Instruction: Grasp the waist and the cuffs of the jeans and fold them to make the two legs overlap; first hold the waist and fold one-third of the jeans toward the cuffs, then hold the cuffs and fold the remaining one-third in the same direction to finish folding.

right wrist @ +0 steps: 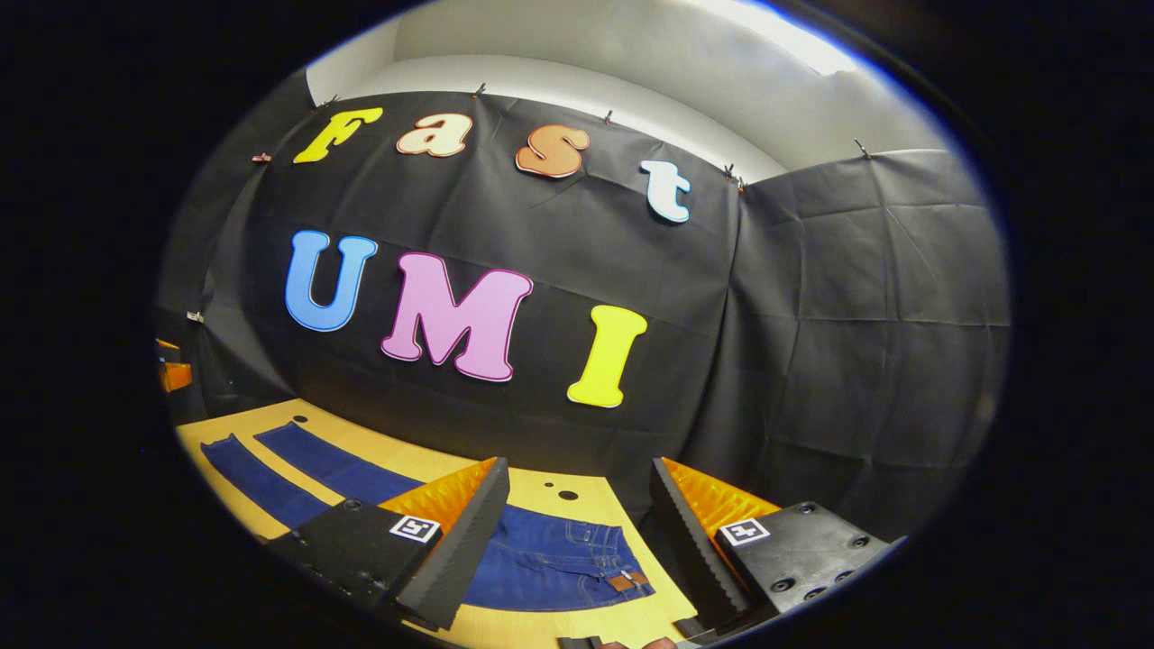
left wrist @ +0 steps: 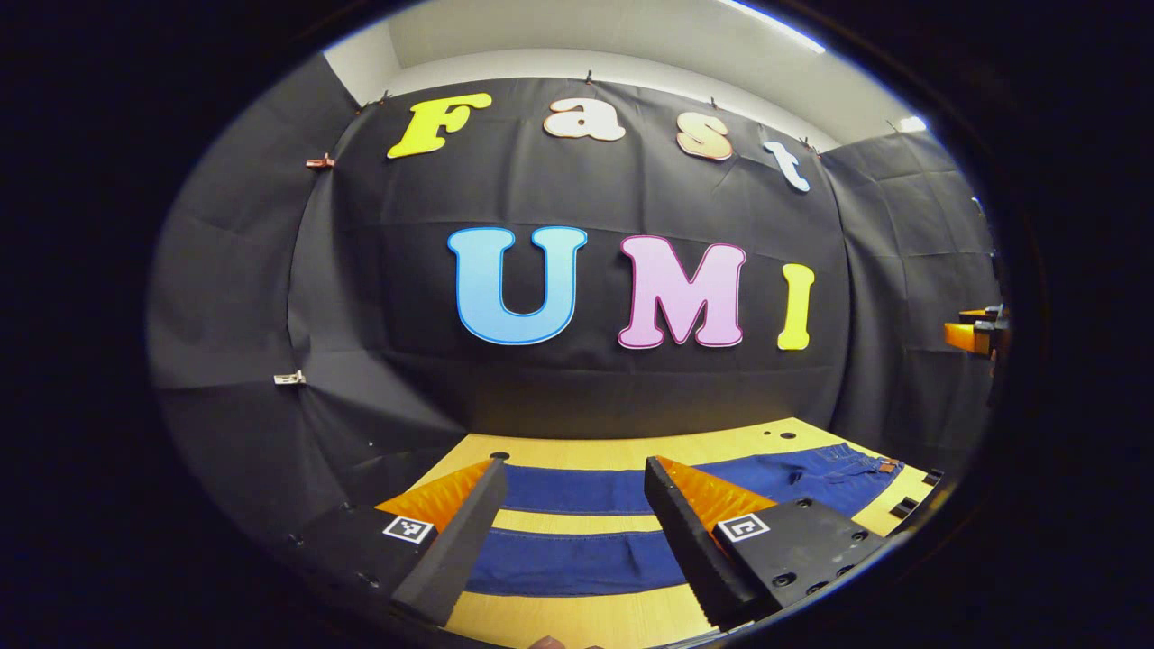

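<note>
Blue jeans lie flat on the wooden table, legs spread apart side by side, the waist at the right in the left gripper view. My left gripper hangs open above the two legs, nothing between its fingers. In the right gripper view the jeans' waist with a brown patch lies just below and between the fingers, and the legs stretch away to the left. My right gripper is open above the waist, holding nothing.
Black cloth walls close the table at the back and sides. Small dark holes dot the tabletop near the back edge. The other gripper's orange part shows at the far right of the left gripper view, and at the far left of the right gripper view.
</note>
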`<state>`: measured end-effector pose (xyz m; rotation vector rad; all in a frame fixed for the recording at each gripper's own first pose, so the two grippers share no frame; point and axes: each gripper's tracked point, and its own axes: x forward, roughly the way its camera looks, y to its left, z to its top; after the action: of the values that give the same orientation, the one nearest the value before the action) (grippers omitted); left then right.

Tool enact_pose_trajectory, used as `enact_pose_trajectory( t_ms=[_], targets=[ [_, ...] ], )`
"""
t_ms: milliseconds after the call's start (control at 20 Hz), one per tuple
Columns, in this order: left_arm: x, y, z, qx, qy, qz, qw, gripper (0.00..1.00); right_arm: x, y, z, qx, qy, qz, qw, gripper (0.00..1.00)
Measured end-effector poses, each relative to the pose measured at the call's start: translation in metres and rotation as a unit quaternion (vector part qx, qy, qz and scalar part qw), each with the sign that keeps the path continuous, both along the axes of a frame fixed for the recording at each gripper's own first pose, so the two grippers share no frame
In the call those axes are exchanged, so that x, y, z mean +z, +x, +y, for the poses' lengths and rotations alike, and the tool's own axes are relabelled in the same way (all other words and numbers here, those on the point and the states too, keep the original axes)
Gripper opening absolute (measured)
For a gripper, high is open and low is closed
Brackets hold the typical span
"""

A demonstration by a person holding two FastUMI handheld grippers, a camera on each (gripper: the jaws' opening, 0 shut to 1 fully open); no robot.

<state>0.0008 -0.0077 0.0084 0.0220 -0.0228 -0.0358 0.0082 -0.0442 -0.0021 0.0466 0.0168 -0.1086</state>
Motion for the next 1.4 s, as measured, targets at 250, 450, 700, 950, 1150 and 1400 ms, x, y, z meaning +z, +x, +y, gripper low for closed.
enact_pose_trajectory(
  t_ms=[250, 450, 700, 950, 1150, 1400],
  targets=[
    [-0.025, 0.009, 0.028, -0.012, 0.013, 0.043, 0.999, 0.98, -0.006, 0.031, -0.027, 0.028, -0.142, 0.02, 0.989, 0.94],
    [-0.048, 0.032, 0.057, -0.036, 0.081, 0.076, 0.993, 0.98, -0.031, 0.061, -0.024, 0.093, -0.205, 0.053, 0.973, 0.96],
    [-0.123, 0.056, 0.044, -0.162, 0.237, 0.144, 0.947, 0.98, -0.131, 0.071, -0.001, 0.188, -0.292, 0.134, 0.928, 0.96],
    [-0.213, 0.061, 0.039, -0.291, 0.369, 0.243, 0.849, 0.98, -0.209, 0.079, 0.022, 0.284, -0.4, 0.157, 0.857, 0.96],
    [-0.271, 0.074, 0.061, -0.34, 0.452, 0.311, 0.764, 0.98, -0.276, 0.068, 0.046, 0.382, -0.428, 0.185, 0.798, 0.96],
    [-0.295, 0.103, 0.085, -0.353, 0.496, 0.344, 0.715, 0.98, -0.33, 0.077, 0.032, 0.414, -0.427, 0.234, 0.769, 0.98]
  ],
)
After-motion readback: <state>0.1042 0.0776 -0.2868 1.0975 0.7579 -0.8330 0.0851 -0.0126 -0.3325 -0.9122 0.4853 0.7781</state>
